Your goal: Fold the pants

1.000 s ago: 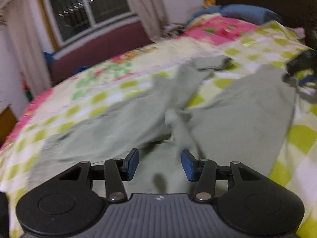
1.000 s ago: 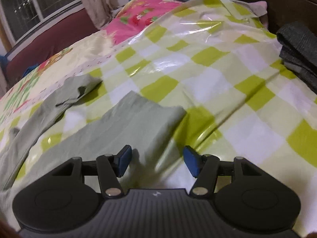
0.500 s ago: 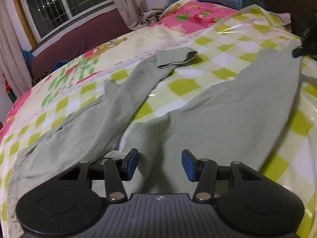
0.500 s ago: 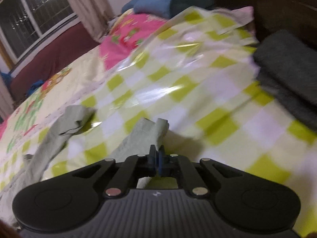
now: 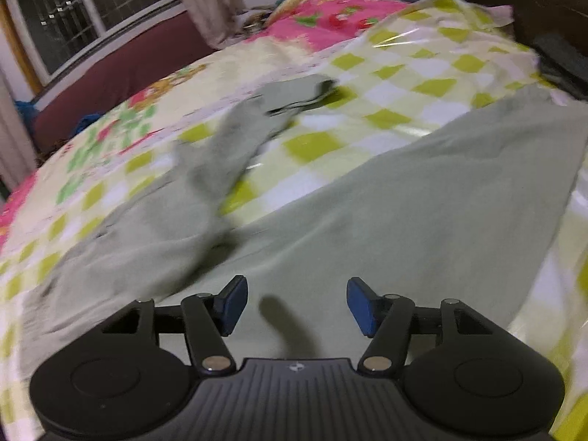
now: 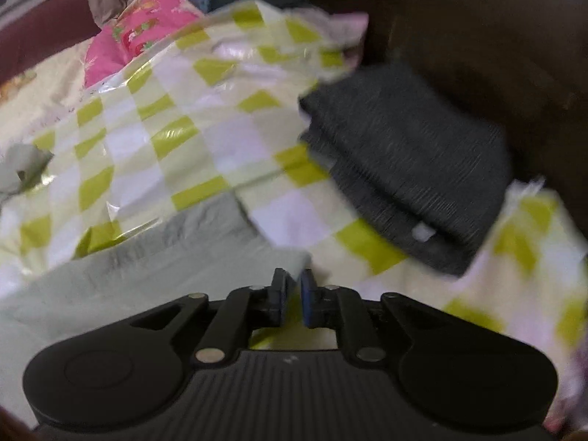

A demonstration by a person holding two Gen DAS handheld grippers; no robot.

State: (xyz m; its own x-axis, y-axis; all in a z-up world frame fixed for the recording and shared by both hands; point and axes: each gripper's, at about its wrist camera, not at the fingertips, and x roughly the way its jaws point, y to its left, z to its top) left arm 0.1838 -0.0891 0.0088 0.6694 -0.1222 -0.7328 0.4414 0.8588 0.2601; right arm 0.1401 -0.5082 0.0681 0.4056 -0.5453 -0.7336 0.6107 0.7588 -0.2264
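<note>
Bed: checked plastic sheet (image 5: 422, 84) under grey-green pants (image 5: 422, 202).
Left gripper (image 5: 292, 307): spread wide, widening, nothing between.
Right gripper (image 6: 293, 296): narrow, easing apart, pant hem (image 6: 235, 257) at its tips; hold unclear.

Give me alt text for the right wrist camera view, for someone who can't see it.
The right tool, jaws nearly closed, sits at the hem of a pale green pants leg lying on a green-and-white checked sheet; whether it grips the cloth is unclear. A folded dark grey garment lies to the right.
</note>
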